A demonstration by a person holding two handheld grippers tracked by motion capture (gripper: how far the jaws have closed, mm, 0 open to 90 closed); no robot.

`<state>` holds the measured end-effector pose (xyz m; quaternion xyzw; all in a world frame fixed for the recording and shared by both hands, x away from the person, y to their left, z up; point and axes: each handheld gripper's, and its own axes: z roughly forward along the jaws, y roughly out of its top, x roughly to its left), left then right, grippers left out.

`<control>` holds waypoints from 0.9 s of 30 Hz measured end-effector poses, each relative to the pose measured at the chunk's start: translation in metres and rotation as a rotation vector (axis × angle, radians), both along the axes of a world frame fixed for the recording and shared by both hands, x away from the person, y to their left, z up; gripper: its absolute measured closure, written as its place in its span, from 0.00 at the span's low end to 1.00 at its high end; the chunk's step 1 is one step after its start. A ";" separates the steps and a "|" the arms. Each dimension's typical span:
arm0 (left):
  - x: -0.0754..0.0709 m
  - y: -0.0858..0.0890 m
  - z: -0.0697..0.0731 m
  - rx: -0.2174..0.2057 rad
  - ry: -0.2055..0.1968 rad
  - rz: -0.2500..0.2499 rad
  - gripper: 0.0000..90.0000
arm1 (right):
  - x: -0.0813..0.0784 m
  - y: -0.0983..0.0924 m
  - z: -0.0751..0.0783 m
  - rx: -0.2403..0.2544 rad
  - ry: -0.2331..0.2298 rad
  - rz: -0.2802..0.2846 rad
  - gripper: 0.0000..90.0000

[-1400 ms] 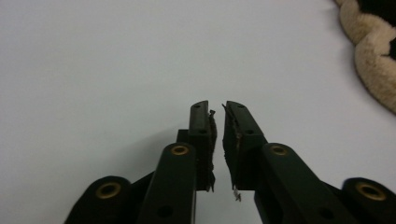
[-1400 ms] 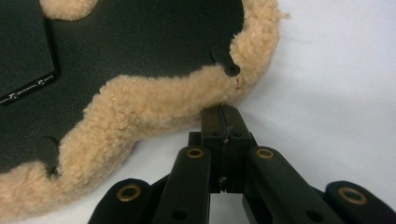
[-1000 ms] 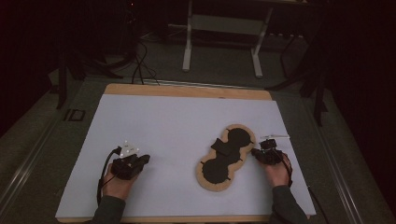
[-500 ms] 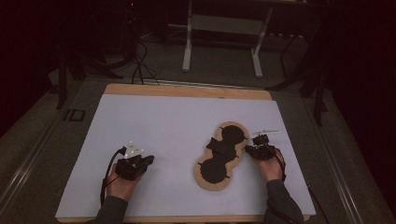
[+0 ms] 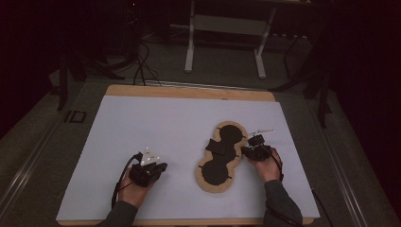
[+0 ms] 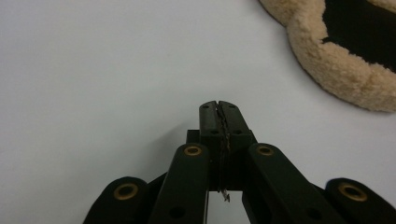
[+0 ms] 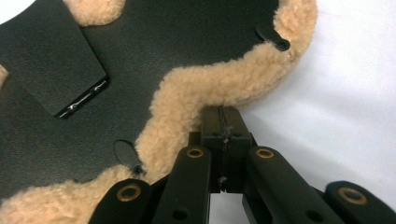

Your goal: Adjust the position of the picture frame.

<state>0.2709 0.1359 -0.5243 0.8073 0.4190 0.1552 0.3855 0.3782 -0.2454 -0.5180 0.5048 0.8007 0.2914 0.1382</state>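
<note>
A peanut-shaped pad (image 5: 217, 172) with a black face and a tan fleece border lies on the white sheet (image 5: 156, 123), right of centre. A black flap (image 5: 218, 146) crosses its narrow waist. My right gripper (image 5: 246, 151) is shut, and its tips (image 7: 222, 111) touch the fleece border (image 7: 210, 88) at the waist with nothing between the jaws. My left gripper (image 5: 160, 167) is shut over bare sheet to the left of the pad. In the left gripper view its tips (image 6: 218, 105) hold nothing, and the fleece border (image 6: 336, 65) curves past the upper right.
The sheet covers a wooden tabletop whose edge (image 5: 189, 91) shows at the back. Behind the table stand a metal frame (image 5: 224, 28) and cables (image 5: 142, 61) on the floor. Bare sheet stretches across the left and far side.
My left hand has slid right toward the pad. My right hand has moved left, bringing its shut tips to the pad's fleece border.
</note>
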 end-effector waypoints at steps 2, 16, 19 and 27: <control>0.000 -0.002 -0.001 0.003 -0.001 -0.007 1.00 | 0.000 0.002 0.001 0.003 0.000 0.007 1.00; 0.000 -0.007 -0.003 -0.022 0.006 -0.024 1.00 | 0.001 0.017 0.002 -0.011 -0.006 0.032 1.00; 0.000 -0.010 -0.003 -0.041 0.007 -0.040 1.00 | 0.001 0.019 0.002 -0.009 -0.005 0.034 1.00; -0.003 -0.026 -0.010 -0.027 0.019 -0.084 1.00 | 0.001 0.031 0.002 -0.006 -0.007 0.050 1.00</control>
